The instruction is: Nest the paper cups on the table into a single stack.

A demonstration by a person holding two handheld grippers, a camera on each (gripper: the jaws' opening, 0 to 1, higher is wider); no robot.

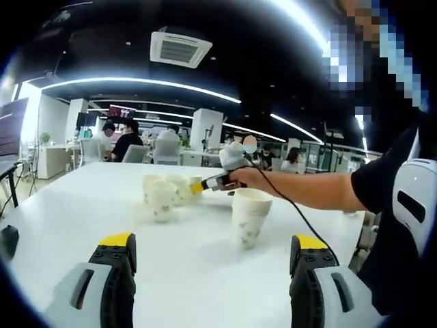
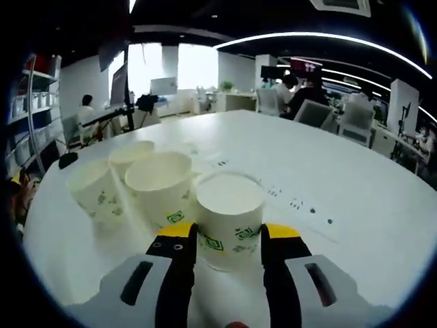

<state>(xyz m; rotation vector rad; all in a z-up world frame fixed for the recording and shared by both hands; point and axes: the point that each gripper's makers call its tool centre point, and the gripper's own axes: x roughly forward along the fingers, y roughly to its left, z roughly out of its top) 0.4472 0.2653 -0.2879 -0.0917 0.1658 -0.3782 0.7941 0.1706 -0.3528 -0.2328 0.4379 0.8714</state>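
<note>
White tabletop (image 2: 355,184) in an open office carries the paper cups. Right claw (image 2: 229,249) grips the nearest cup (image 2: 229,212) between its jaws, touching three more cups (image 2: 160,184). Left claw (image 1: 212,256) hangs wide open, empty, near a lone cup (image 1: 250,215).

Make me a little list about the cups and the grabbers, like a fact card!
Table: white table
Cup between right jaws: paper cup, upright
Cups beside it: three more upright cups, clustered together
Lone cup: single cup, standing apart from the cluster
Right hand-held gripper: jaws on both sides of the cup, seemingly touching it
Left hand-held gripper: open, holding nothing
Stack: not started yet
</note>
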